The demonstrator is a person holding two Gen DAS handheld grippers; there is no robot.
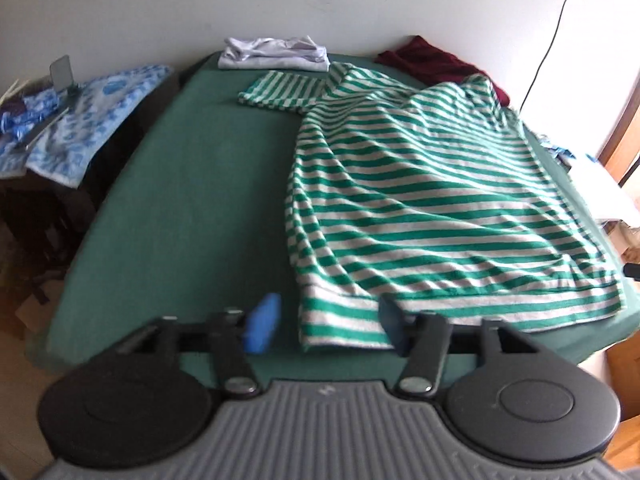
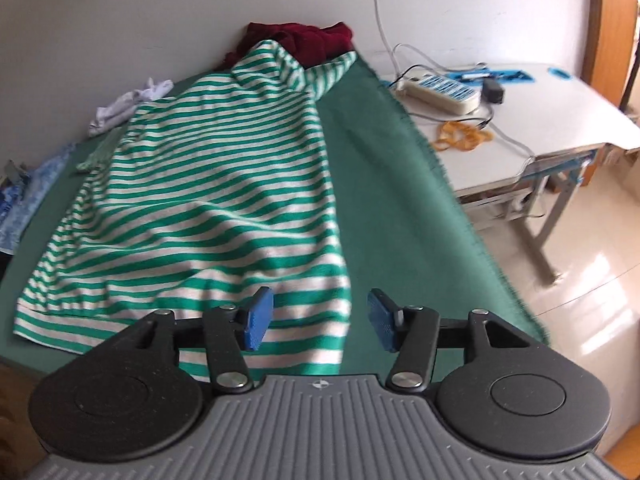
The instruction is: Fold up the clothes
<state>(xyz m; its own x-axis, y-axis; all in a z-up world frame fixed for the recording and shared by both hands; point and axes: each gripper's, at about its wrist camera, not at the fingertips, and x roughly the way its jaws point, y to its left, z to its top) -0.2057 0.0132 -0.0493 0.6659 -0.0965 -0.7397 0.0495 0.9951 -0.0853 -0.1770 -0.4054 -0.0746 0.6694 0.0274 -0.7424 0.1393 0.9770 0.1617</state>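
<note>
The left gripper [image 1: 326, 322] stands with its jaws well apart, one blue pad [image 1: 262, 324] over the bare green cover and the other over the near hem of the green-and-white striped shirt [image 1: 420, 184]; nothing is pinched between them, and whether a pad brushes the cloth is hard to tell through the blur. The right gripper [image 2: 320, 320] is likewise wide open, the shirt's [image 2: 208, 184] lower right corner lying in the gap beneath its pads without being clamped. The shirt lies spread flat on the green-covered table [image 1: 192, 200], collar at the far end by the wall, one short sleeve stretched out to the left in the left wrist view. A dark red garment [image 2: 304, 40] sits partly hidden behind the collar, and a pale folded piece [image 1: 274, 54] rests at the far edge. Blue-patterned cloth [image 1: 96, 116] on a side surface is blurred and cut off. A white side table [image 2: 560, 120] holds a power strip [image 2: 440, 88] and tangled cables.
</note>
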